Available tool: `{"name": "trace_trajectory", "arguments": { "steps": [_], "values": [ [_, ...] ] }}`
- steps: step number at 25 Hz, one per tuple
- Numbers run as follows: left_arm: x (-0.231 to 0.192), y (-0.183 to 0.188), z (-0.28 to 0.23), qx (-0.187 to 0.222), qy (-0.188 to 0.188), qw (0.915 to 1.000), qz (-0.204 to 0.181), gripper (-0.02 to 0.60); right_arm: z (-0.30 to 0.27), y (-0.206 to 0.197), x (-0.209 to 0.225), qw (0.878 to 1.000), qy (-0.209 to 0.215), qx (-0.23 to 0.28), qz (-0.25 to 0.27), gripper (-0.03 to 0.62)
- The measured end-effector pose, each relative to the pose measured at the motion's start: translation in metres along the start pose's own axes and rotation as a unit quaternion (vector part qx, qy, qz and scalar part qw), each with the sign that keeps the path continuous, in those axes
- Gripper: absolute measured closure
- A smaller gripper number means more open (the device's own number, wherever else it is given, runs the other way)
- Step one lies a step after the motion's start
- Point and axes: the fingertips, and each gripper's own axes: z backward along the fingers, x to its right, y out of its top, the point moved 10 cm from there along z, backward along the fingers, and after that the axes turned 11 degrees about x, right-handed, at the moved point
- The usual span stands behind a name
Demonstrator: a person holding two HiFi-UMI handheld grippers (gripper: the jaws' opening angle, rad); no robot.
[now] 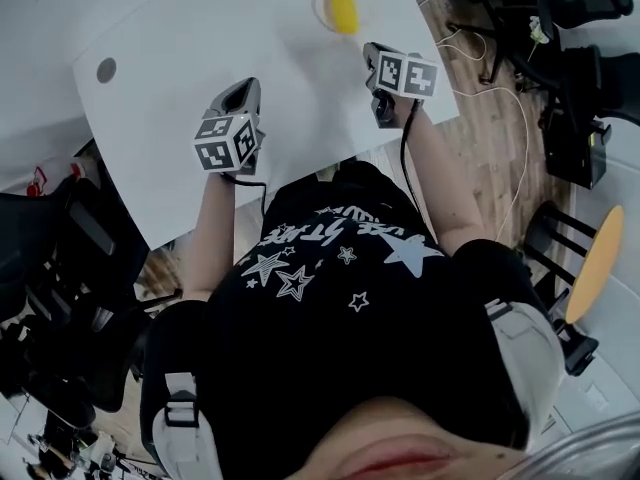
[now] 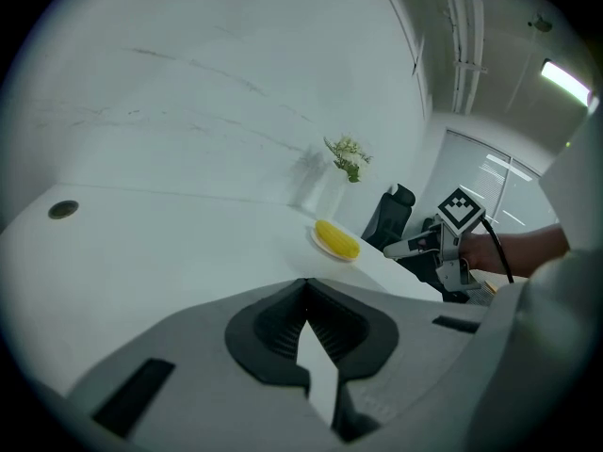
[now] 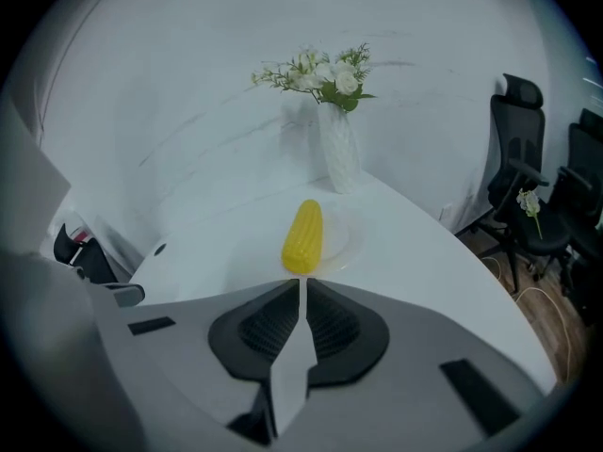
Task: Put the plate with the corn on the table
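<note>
A yellow corn cob lies on a small white plate that rests on the white table, near its far edge. In the right gripper view the corn and plate sit just beyond my right gripper, whose jaws are shut with nothing between them. In the head view the right gripper hovers a little right of and nearer than the plate. My left gripper is further left over the table, jaws shut and empty; from it the corn shows ahead to the right.
A white vase of flowers stands on the table behind the plate. A round grommet hole marks the table's left part. Black office chairs and loose cables occupy the wooden floor to the right.
</note>
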Motion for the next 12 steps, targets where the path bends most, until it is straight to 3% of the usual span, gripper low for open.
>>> {"name": "trace_trajectory", "arguments": {
  "steps": [12],
  "values": [
    [0.058,-0.018,0.038,0.013,0.013,0.9998,-0.004,0.575,0.057,-0.01,0.008,0.999,0.043,0.005,0.007,0.588]
  ]
}}
